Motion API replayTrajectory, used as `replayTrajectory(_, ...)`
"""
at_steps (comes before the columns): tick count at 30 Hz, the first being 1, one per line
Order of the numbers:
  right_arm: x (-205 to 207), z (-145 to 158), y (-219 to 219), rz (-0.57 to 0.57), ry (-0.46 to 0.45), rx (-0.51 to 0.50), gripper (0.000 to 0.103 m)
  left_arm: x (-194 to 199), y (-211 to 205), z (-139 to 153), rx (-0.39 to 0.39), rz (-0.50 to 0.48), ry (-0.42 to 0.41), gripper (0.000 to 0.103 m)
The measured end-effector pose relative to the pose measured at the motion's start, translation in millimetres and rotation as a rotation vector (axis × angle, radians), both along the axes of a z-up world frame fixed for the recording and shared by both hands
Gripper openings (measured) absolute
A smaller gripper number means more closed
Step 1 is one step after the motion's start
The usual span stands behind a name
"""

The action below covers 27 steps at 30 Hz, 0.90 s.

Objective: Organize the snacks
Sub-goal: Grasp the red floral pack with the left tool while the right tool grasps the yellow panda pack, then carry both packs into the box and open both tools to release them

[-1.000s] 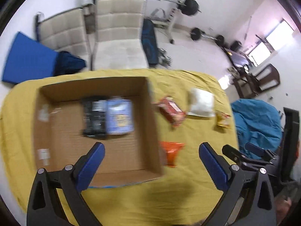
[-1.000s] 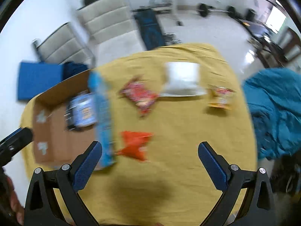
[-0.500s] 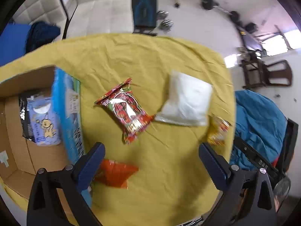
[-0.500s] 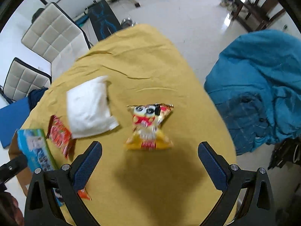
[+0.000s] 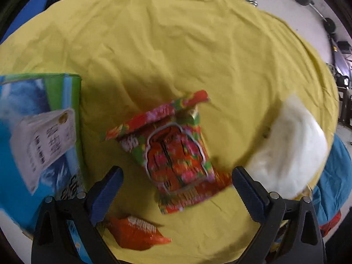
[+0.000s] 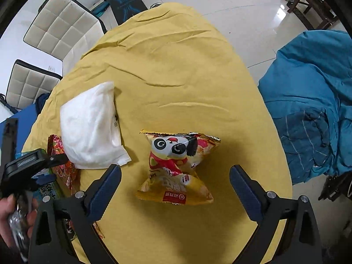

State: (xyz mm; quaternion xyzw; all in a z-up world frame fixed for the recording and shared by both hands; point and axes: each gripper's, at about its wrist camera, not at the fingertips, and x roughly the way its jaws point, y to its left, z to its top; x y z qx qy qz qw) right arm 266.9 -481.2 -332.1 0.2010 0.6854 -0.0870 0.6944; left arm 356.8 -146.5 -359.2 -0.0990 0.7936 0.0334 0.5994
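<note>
My left gripper (image 5: 177,186) hangs open just above a red and green snack packet (image 5: 173,154) on the yellow cloth. An orange packet (image 5: 136,233) lies under its left finger. A white pouch (image 5: 290,143) sits to the right, a blue box (image 5: 37,140) to the left. My right gripper (image 6: 175,186) is open over a yellow panda snack bag (image 6: 176,167), whose lower part lies between the fingers. The white pouch (image 6: 90,127) and the red packet (image 6: 58,154) lie to its left, where the left gripper's body (image 6: 26,167) shows.
The yellow cloth (image 6: 176,66) covers an oval table. A blue cover (image 6: 312,103) drapes something off the right edge. Two white padded chairs (image 6: 63,22) stand beyond the far side. A hand (image 6: 13,217) shows at the lower left.
Both grippers have dropped closer to the table. The left now centres on the red packet; the cardboard box has left its view. The right has closed in on the panda bag.
</note>
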Motion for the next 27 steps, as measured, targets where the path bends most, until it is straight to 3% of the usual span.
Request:
replayTrajectory(1,0,-1,-1,-0.002,0.003,0.003,0.1,1,0,-4,0.007,0.0,0.002,0.098)
replayTrajectory(2,1,-2,-3,-0.005,0.006,0.006,0.1,3,0,-6,0.012,-0.002,-0.008,0.084)
replayTrajectory(3,2,-3,-4,-0.009,0.007,0.01,0.1,4,-1,-6,0.007,-0.006,-0.022,0.064)
replayTrajectory(6,2,-11,-6,-0.022,0.02,0.039,0.1,1,-9,-4,0.002,-0.047,-0.044,0.054)
replayTrajectory(10,4,-24,-2,-0.002,0.046,0.06,0.084,-16,-27,2,0.024,-0.181,-0.099,0.047)
replayTrajectory(13,2,-34,1,0.015,0.082,0.06,0.053,-38,-41,5,0.047,-0.322,-0.115,0.046)
replayTrajectory(14,-1,-37,1,0.017,0.102,0.047,0.049,-42,-43,5,0.045,-0.333,-0.113,0.046)
replayTrajectory(17,-9,-40,5,0.055,0.128,0.029,0.043,-55,-38,0,0.008,-0.324,-0.085,0.049)
replayTrajectory(23,-14,-38,11,0.091,0.114,0.01,0.043,-53,-25,-14,-0.025,-0.231,-0.095,0.05)
replayTrajectory(27,-16,-39,15,0.1,0.114,-0.007,0.043,-59,-16,-17,-0.023,-0.205,-0.122,0.042)
